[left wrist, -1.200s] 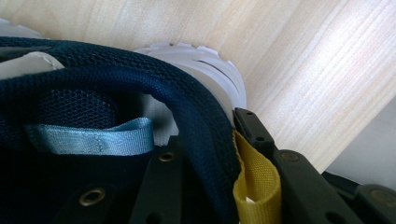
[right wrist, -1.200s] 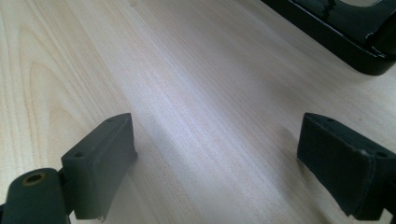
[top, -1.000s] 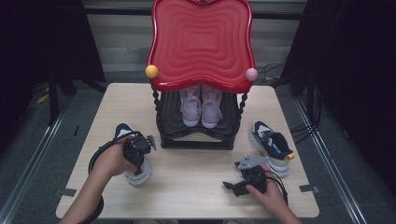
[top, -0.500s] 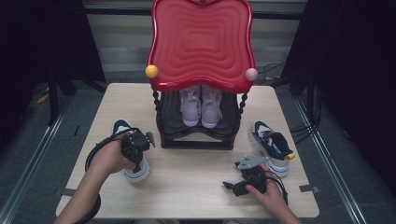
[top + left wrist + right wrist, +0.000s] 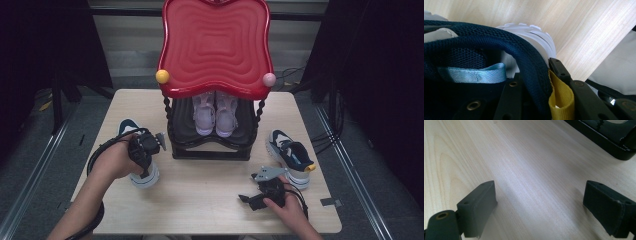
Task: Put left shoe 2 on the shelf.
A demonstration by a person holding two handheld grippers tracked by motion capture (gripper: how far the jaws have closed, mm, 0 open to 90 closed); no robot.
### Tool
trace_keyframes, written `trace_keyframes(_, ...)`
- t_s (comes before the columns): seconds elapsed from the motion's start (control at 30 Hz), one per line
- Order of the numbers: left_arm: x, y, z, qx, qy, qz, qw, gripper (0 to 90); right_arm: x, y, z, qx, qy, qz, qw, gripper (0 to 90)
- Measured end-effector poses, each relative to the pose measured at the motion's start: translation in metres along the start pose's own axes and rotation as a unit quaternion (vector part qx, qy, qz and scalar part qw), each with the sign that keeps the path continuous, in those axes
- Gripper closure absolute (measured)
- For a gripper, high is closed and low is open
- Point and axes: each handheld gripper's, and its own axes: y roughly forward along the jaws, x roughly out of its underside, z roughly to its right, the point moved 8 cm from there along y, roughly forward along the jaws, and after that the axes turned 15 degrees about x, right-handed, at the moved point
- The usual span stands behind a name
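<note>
Grip is taken on the heel collar of the navy sneaker [image 5: 134, 150] by the left gripper [image 5: 142, 150]: in the left gripper view one finger is seen inside the shoe opening and the other outside, clamped on the padded collar [image 5: 534, 72] just beside the yellow pull tab [image 5: 560, 95]. The white sole [image 5: 536, 37] is seen beyond the fingertips, over the pale wooden surface [image 5: 210, 190].

In the high view the shoe is seen under the left hand, to the left of the black rack [image 5: 212, 142] with the red top [image 5: 215, 45], where a pale pair of shoes [image 5: 215, 112] is already stowed on the shelf.

The sneaker is judged light and soft. Its mesh upper and foam collar give under pressure, so the grip may crush or slip through the fabric if the shoe swings. The toe is likely to droop from a hold at the heel alone. The collar rim is the sensible place to take hold, since it is thick, stitched and backed by the stiffer heel counter; the thin pull tab alone would let the shoe twist.

The right gripper [image 5: 260, 197] is rested low on the surface near the second sneaker [image 5: 292, 160], its fingers [image 5: 477, 207] spread wide apart with nothing between them but bare wood.
</note>
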Motion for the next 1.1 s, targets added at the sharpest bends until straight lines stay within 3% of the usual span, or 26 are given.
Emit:
trace_keyframes(0.67,-0.006,-0.048,0.011,-0.022,0.011,0.008,0.9997,73.8,0.000,0.000,0.000,0.000,0.000,-0.001,1.0000,10.7)
trace_keyframes(1.1,-0.013,-0.086,0.026,-0.027,0.021,0.018,0.9992,73.8,0.000,0.000,-0.001,-0.002,0.002,-0.003,1.0000,10.7)
